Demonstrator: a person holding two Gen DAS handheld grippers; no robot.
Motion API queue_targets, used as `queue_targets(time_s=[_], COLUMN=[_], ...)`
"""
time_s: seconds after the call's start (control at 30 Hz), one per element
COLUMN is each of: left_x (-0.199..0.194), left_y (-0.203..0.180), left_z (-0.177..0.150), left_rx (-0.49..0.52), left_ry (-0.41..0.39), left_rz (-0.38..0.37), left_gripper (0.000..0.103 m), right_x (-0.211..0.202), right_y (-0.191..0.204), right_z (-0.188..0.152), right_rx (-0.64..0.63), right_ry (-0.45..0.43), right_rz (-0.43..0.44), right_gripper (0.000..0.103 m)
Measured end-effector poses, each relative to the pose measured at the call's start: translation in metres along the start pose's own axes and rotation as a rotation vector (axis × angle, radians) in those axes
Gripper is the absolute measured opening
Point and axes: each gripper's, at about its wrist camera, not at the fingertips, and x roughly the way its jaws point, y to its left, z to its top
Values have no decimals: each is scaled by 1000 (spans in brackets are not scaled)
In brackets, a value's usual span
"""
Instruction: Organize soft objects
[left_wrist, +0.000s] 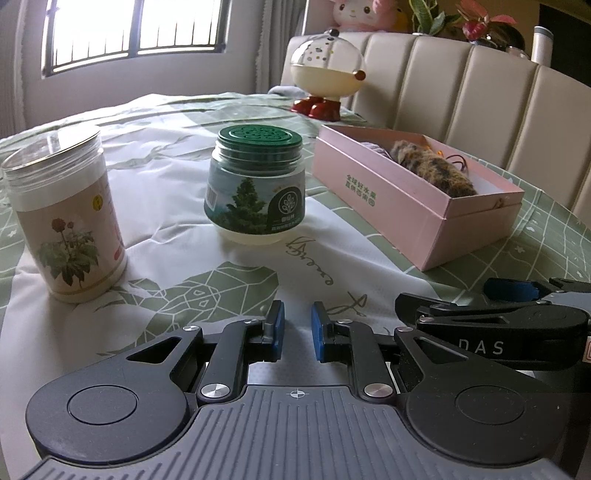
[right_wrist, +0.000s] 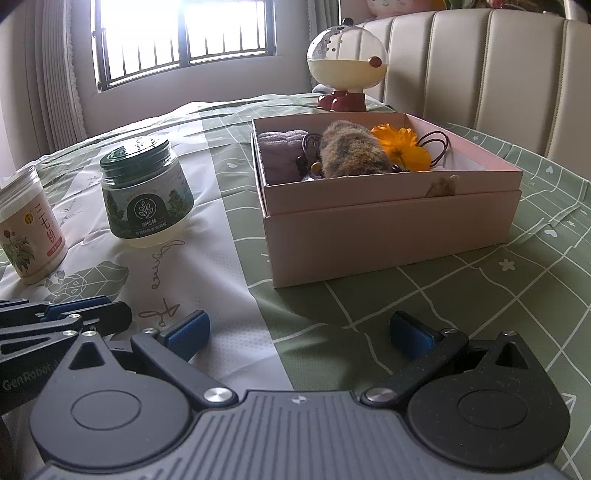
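A pink box (right_wrist: 391, 236) stands open on the table and also shows in the left wrist view (left_wrist: 391, 192). Inside lie a brown furry soft toy (right_wrist: 351, 153), a purple soft item (right_wrist: 280, 151), an orange flower (right_wrist: 402, 146) and dark cord loops (right_wrist: 436, 144). The furry toy also shows in the left wrist view (left_wrist: 436, 166). My right gripper (right_wrist: 299, 332) is open wide and empty, low over the cloth in front of the box. My left gripper (left_wrist: 297, 334) is open with a narrow gap, empty, to the left of the right one (left_wrist: 509, 295).
A green-lidded jar (left_wrist: 255, 184) and a tall clear-lidded canister (left_wrist: 62, 218) stand on the tablecloth (left_wrist: 170, 173) left of the box. A round cream toy with red feet (right_wrist: 347, 66) stands behind the box. A padded bench back (right_wrist: 498, 66) runs along the right.
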Motion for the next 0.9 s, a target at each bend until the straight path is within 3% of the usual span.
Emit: queue_targets(time_s=[0.9], left_x=[0], left_y=[1], left_z=[0], left_rx=[-1], left_ry=[1], left_rz=[-1], left_gripper=[18], right_x=[0], right_y=[0], right_z=[0], right_rx=[1], right_ry=[-1], right_rz=[0], right_gripper=[103])
